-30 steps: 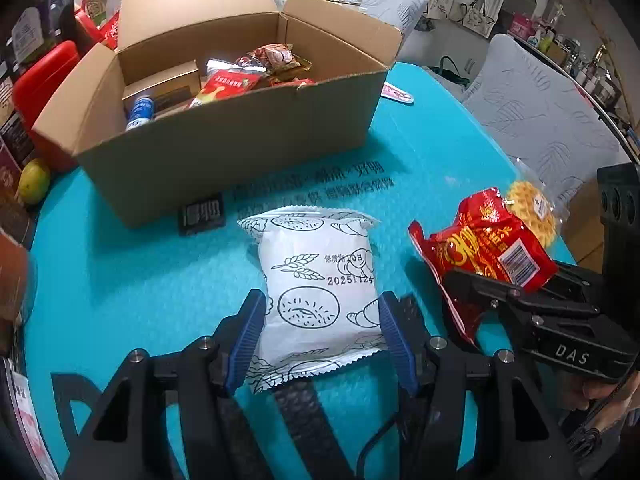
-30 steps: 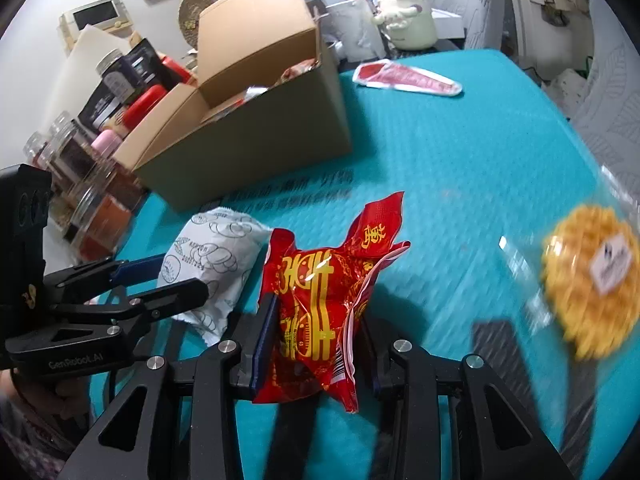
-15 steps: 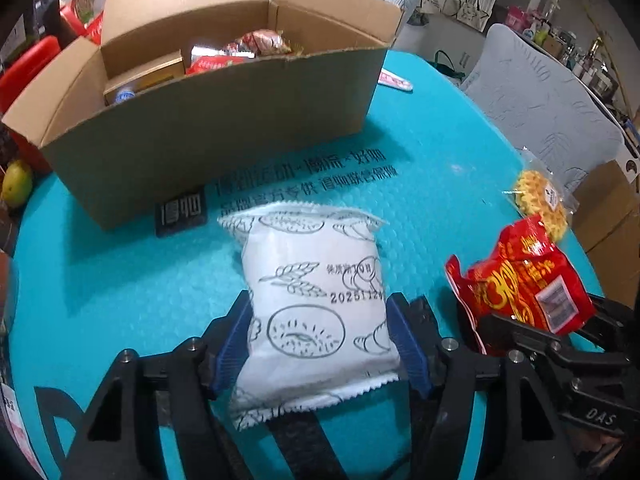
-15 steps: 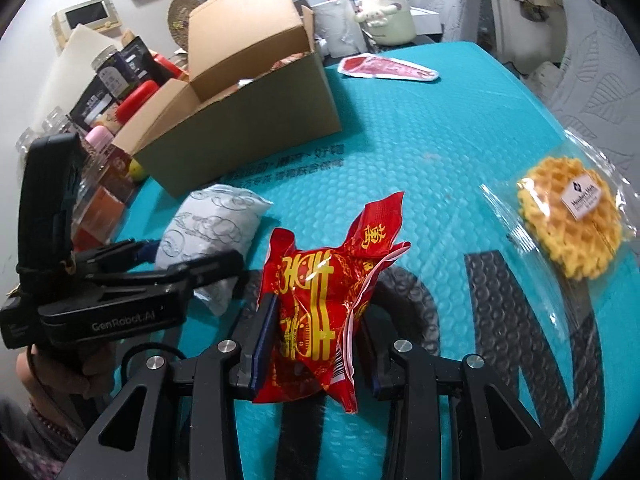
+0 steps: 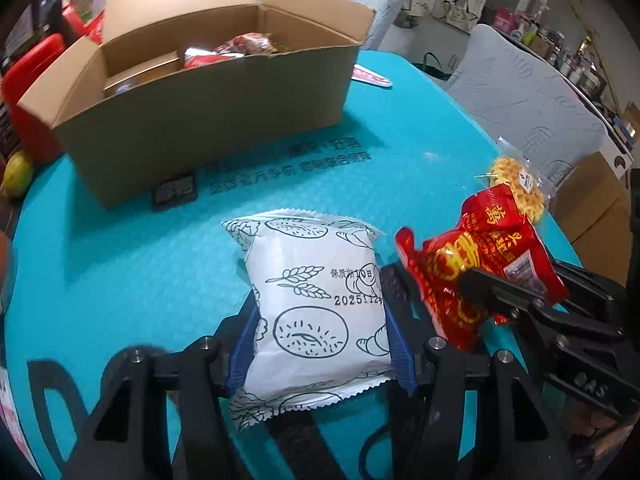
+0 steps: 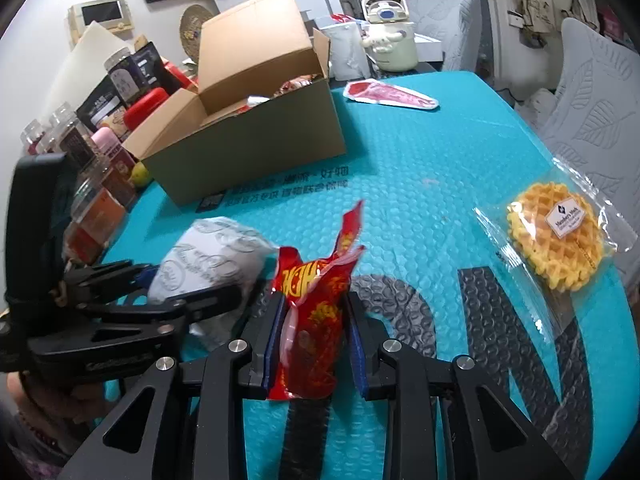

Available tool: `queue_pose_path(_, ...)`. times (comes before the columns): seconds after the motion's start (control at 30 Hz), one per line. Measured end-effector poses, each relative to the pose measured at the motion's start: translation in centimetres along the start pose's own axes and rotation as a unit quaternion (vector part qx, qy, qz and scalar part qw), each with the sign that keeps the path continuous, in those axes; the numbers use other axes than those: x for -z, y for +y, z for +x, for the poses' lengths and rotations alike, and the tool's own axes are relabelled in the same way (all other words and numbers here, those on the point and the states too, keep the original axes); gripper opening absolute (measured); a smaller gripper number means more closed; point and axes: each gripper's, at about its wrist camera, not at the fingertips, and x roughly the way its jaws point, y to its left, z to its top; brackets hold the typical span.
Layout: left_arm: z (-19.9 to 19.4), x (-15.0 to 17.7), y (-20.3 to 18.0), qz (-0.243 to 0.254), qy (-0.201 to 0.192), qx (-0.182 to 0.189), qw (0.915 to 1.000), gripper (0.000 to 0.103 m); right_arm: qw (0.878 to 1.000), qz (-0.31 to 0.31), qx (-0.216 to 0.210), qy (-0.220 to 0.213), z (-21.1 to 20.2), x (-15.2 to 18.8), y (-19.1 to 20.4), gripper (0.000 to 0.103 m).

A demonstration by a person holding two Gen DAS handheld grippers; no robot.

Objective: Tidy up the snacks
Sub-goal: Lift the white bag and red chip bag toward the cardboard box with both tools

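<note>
My left gripper (image 5: 320, 344) is shut on a white snack packet (image 5: 316, 304) printed with bread drawings, held above the teal table. My right gripper (image 6: 314, 344) is shut on a red snack bag (image 6: 316, 320), also lifted. Each shows in the other's view: the red bag (image 5: 480, 264) to the right, the white packet (image 6: 208, 264) to the left. An open cardboard box (image 5: 208, 104) holding several snacks stands ahead, and it also shows in the right wrist view (image 6: 248, 136).
A wrapped waffle (image 6: 556, 236) lies on the teal table (image 6: 420, 168) at the right. A red flat packet (image 6: 388, 96) lies beyond the box. Jars and bottles (image 6: 80, 148) line the left edge. A lemon (image 5: 16, 172) sits left of the box. A grey chair (image 5: 528, 104) stands at the right.
Both grippers have lifted their packets off the table and moved toward the box. The red bag has turned edge-on in the right gripper.
</note>
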Motion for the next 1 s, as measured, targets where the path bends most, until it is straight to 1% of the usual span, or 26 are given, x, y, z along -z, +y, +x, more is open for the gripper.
queue_pose_path(0.03, -0.2, 0.3, 0.1, -0.002, 0.0, -0.004, 1.0, 0.057, 1.0, 0.0, -0.001, 0.003, 0.3, 0.0, 0.0, 0.034)
queue_pose_path(0.07, -0.4, 0.5, 0.3, -0.004, -0.001, -0.008, 1.0, 0.057, 1.0, -0.003, -0.006, 0.005, 0.6, 0.0, 0.1, 0.039)
queue_pose_path(0.13, -0.5, 0.6, 1.1, -0.01, -0.001, -0.016, 0.9998, 0.057, 1.0, -0.014, -0.006, 0.014, 1.7, 0.2, 0.6, 0.041)
queue_pose_path(0.17, -0.5, 0.6, 1.4, -0.014, 0.001, -0.015, 0.9998, 0.057, 1.0, -0.029, 0.007, 0.01, 1.9, 0.4, 1.1, 0.041)
queue_pose_path(0.2, -0.5, 0.7, 1.8, -0.02, 0.003, -0.011, 0.9997, 0.057, 0.998, -0.053, 0.03, 0.005, 2.1, 0.5, 1.9, 0.039)
queue_pose_path(0.23, -0.5, 0.7, 1.9, -0.023, 0.003, -0.009, 0.9997, 0.057, 0.997, -0.064, 0.047, 0.003, 2.2, 0.6, 2.3, 0.035)
queue_pose_path(0.27, -0.5, 0.7, 2.1, -0.024, 0.002, -0.007, 0.9997, 0.057, 0.997, -0.064, 0.05, 0.0, 2.2, 0.6, 2.4, 0.034)
queue_pose_path(0.37, -0.5, 0.9, 1.9, -0.023, 0.0, -0.007, 0.9997, 0.057, 0.999, -0.032, 0.033, -0.002, 2.0, 0.6, 1.6, 0.033)
queue_pose_path(0.5, -1.0, 1.0, 2.1, -0.029, -0.008, 0.003, 0.9995, 0.057, 1.0, -0.021, 0.023, -0.002, 1.4, 1.0, 1.6, 0.033)
queue_pose_path(0.63, -1.9, 1.1, 2.0, -0.023, -0.021, 0.003, 0.9995, 0.057, 1.0, -0.015, -0.003, 0.0, 1.0, 1.5, 2.4, 0.033)
queue_pose_path(0.7, -1.5, 1.1, 2.0, -0.017, -0.017, 0.0, 0.9997, 0.057, 1.0, -0.015, -0.007, 0.007, 1.2, 1.8, 2.9, 0.033)
queue_pose_path(0.77, -0.1, 1.2, 1.7, 0.0, 0.011, 0.001, 0.9999, 0.057, 1.0, -0.015, -0.003, 0.012, 1.3, 2.0, 3.1, 0.033)
queue_pose_path(0.8, -0.1, 1.1, 1.5, 0.009, 0.005, -0.002, 0.9999, 0.058, 1.0, -0.015, -0.002, 0.012, 1.3, 2.1, 3.1, 0.033)
queue_pose_path(0.9, 0.4, 1.0, 0.8, 0.03, 0.005, -0.02, 0.9993, 0.061, 1.0, -0.01, 0.001, 0.013, 1.1, 2.2, 3.0, 0.033)
queue_pose_path(0.97, 0.6, 1.0, 0.4, 0.042, 0.002, -0.032, 0.9986, 0.061, 1.0, -0.008, 0.001, 0.013, 1.1, 2.2, 2.9, 0.034)
queue_pose_path(1.0, 0.6, 1.0, 0.2, 0.047, -0.002, -0.037, 0.9982, 0.059, 1.0, -0.009, 0.002, 0.014, 1.1, 2.2, 3.0, 0.034)
